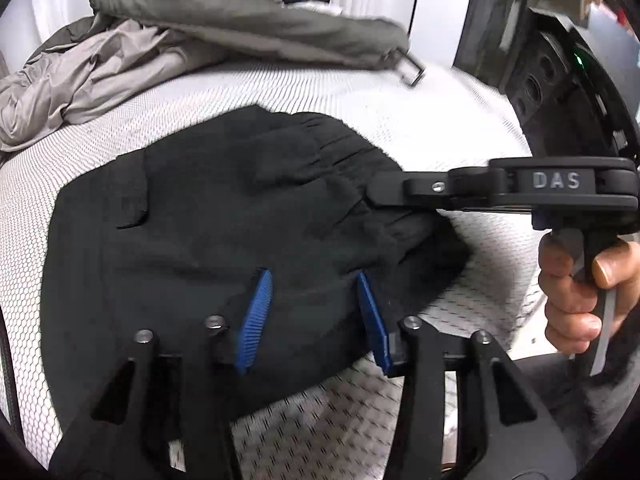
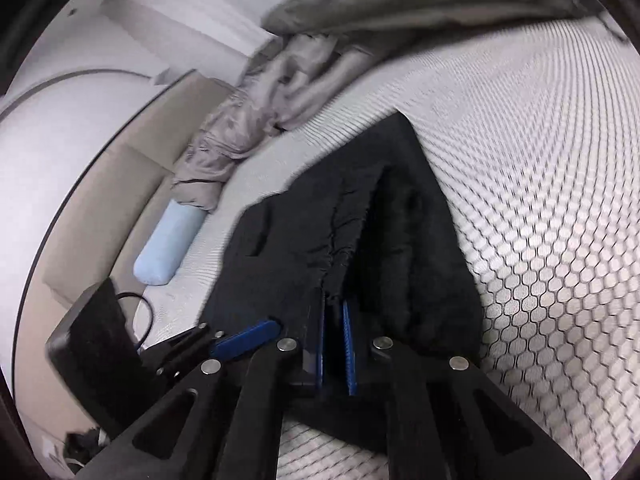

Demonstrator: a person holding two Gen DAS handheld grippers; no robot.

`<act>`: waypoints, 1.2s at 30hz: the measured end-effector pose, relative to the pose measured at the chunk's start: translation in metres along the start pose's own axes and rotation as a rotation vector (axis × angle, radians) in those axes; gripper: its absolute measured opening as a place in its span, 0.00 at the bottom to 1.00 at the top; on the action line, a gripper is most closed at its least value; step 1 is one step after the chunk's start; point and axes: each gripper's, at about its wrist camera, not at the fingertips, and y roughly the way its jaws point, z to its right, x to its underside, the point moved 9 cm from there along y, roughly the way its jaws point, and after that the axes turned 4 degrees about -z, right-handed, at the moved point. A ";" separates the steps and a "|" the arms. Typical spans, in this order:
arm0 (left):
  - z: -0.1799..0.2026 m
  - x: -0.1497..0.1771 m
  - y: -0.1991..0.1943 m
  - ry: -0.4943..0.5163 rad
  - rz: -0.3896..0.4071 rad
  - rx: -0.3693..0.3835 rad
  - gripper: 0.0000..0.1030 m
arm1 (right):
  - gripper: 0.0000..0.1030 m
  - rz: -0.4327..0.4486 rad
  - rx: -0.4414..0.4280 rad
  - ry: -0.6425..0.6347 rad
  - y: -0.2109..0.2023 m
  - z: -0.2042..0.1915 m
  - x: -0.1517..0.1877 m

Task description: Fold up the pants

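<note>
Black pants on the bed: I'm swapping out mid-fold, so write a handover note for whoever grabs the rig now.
Right claw: shut on the gathered waistband of the black pants.
Left claw: open above the pants, gripping nothing.
Pants lie bunched on the white mesh mattress; grey bedding is heaped behind them.
Done: pants already doubled into a compact shape, as far as it shows.
Left: probably smooth out, finish the fold, release.

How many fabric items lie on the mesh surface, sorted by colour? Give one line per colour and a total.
Black: 1, the black pants
Grey: 2, the crumpled light grey garment and the darker grey garment over it
Light blue: 1, the light blue roll
Total: 4
</note>
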 end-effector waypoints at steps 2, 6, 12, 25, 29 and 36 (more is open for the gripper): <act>0.003 -0.002 -0.018 0.031 0.031 0.027 0.44 | 0.07 0.024 -0.029 -0.029 -0.019 -0.017 0.003; 0.017 0.009 -0.018 0.070 -0.004 0.034 0.50 | 0.07 0.034 0.047 -0.039 -0.034 -0.010 0.015; 0.014 0.011 0.016 0.075 -0.070 -0.003 0.50 | 0.14 -0.079 0.106 0.069 0.001 0.023 0.024; 0.023 -0.003 0.027 0.015 -0.036 0.019 0.50 | 0.28 -0.095 0.091 0.076 0.015 0.039 0.010; 0.036 0.002 0.010 0.038 -0.035 0.083 0.50 | 0.10 -0.067 0.061 0.034 -0.004 0.018 0.009; 0.033 0.017 0.005 0.082 -0.071 0.041 0.51 | 0.15 -0.099 0.174 0.039 0.000 0.034 0.022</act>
